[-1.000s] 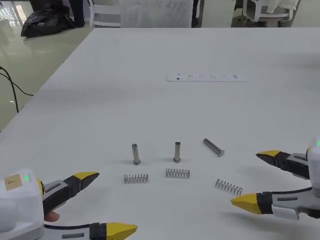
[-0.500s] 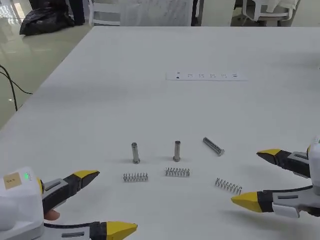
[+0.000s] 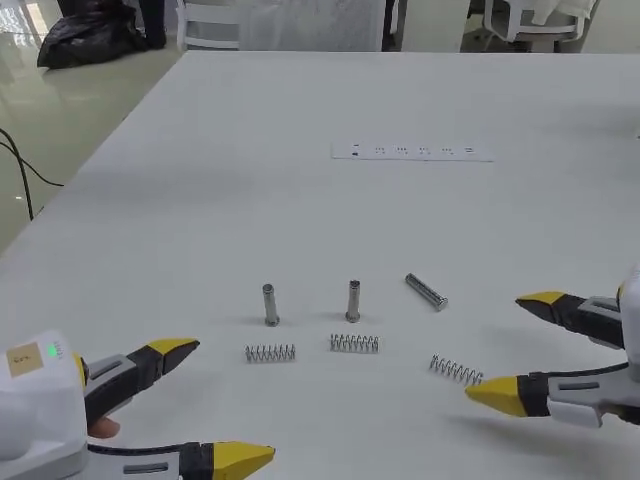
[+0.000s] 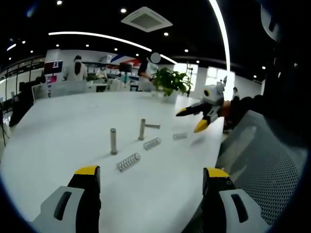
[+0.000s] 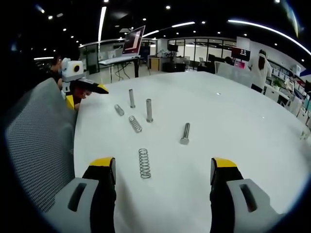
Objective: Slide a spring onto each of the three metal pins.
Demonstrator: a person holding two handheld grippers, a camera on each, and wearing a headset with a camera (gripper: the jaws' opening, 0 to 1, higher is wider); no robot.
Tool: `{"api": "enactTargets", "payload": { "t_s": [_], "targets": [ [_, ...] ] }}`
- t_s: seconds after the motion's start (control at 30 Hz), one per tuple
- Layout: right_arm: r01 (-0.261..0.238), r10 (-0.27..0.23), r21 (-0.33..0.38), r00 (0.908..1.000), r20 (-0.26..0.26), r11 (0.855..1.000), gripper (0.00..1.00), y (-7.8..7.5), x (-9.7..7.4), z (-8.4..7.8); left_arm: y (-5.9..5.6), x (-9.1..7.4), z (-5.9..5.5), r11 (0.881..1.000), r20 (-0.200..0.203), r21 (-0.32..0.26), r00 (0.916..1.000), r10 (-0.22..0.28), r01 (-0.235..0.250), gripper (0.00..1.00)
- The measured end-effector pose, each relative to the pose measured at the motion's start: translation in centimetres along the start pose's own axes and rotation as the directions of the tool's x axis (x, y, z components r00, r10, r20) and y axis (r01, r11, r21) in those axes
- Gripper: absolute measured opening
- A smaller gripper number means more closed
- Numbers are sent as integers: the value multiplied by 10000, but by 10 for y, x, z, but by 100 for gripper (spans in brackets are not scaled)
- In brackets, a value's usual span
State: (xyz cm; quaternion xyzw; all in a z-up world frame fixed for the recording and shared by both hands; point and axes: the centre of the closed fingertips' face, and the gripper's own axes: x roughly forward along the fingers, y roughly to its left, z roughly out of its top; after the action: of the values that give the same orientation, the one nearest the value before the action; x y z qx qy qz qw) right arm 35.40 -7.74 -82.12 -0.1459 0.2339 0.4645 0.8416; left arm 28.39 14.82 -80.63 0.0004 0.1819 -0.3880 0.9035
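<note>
Pins sit mid-table [image 3: 300, 200]: left pin [image 3: 270, 304] and middle pin [image 3: 353, 301] upright, third pin [image 3: 426, 292] flat, slanted, head toward right gripper [image 3: 494, 346]. Left spring [image 3: 270, 353], middle spring [image 3: 355, 344] and right spring [image 3: 456, 371] lie flat before them. Left gripper [image 3: 232, 402] and right gripper both gape, empty.

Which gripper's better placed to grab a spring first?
Right, I'd say. The right gripper is open with the rightmost spring just ahead of its fingers; the left gripper sits farther from the leftmost spring.

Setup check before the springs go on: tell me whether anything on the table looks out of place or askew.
One thing: the right pin lies flat on its side, while the left pin and middle pin stand upright. The right spring also lies skewed.
</note>
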Motion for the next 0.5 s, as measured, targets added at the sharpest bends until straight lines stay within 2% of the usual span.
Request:
{"api": "enactTargets", "payload": {
  "t_s": [0.5],
  "targets": [
    [-145, 130, -576, 9996, -262, 9982, 79, -13, 5, 19, 1, 1, 3, 9996, -45, 278, 10000, 22, -21, 84]
  ]
}}
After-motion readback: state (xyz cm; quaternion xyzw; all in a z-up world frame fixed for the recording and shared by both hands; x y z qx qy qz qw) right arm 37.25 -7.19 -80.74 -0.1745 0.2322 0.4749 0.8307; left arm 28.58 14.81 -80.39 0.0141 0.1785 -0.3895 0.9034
